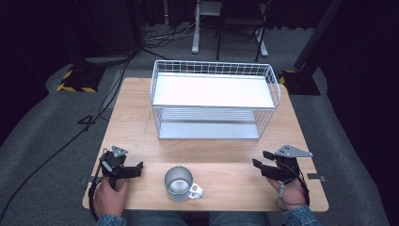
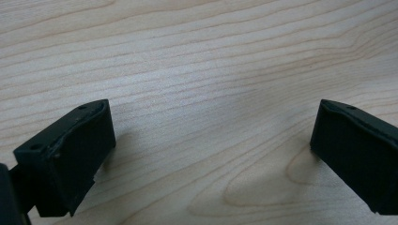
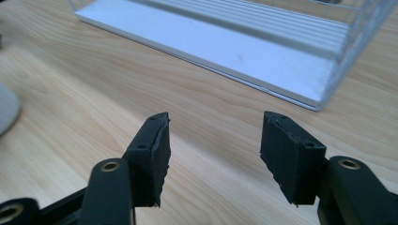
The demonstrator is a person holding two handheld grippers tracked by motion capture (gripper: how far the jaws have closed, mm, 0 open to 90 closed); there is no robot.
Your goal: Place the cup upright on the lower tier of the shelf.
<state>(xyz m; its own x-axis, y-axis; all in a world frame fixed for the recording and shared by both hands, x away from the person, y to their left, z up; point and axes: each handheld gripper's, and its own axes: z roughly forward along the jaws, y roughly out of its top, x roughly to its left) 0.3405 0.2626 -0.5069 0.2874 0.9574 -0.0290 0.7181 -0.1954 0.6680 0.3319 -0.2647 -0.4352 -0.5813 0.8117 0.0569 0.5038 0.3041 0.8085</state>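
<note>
In the high view my left gripper sits at the lower left of the frame, low over the wooden tabletop, and my right gripper sits at the lower right. A metal mug stands upright between them at lower centre, its handle turned toward the lower right, well apart from both grippers. In the left gripper view my jaws stand wide apart with bare wood grain between them. In the right gripper view my jaws are also apart, narrower than the left pair, with nothing between them; beyond them lies the base of the white wire basket. In the high view that basket occupies the upper centre of the tabletop, its open face toward the mug.
</note>
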